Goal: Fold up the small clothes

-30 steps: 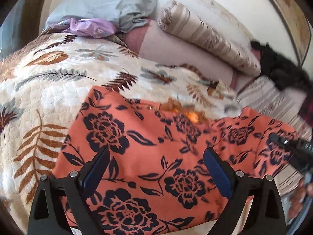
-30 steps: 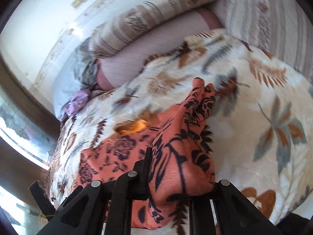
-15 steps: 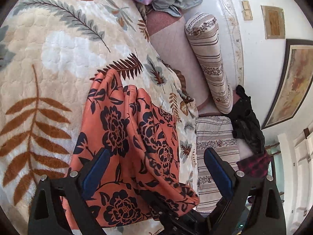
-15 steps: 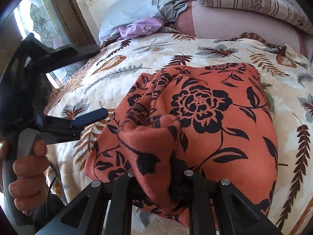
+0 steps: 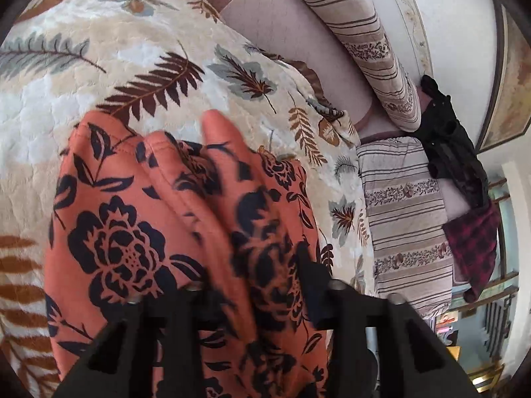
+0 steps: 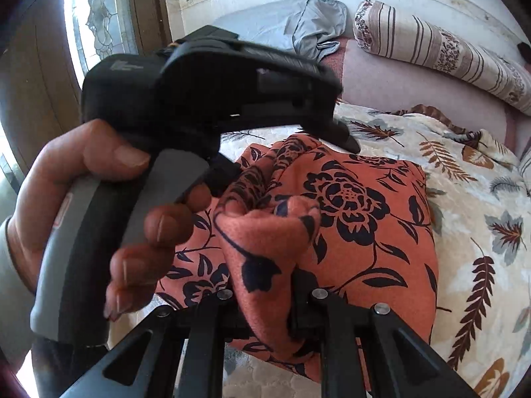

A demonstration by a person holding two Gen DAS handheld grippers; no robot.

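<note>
An orange garment with black flowers (image 5: 132,232) lies folded over on the leaf-patterned bedspread (image 5: 116,66). My left gripper (image 5: 252,282) is shut on a bunched fold of the garment, which fills the space between its fingers. My right gripper (image 6: 265,295) is shut on another bunched fold of the same garment (image 6: 365,232) and holds it just above the bed. In the right wrist view the left gripper's body (image 6: 199,83) and the hand holding it are close at the left, right over the garment.
A striped bolster (image 5: 365,39) and a striped pillow (image 5: 405,215) lie at the head of the bed. Black clothing (image 5: 454,152) and a red plaid item (image 5: 474,248) sit beyond them. A grey pillow (image 6: 282,23) lies by the window.
My left gripper was open over the garment and has closed on a fold of it. The two grippers have come close together, with the garment folded over between them.
</note>
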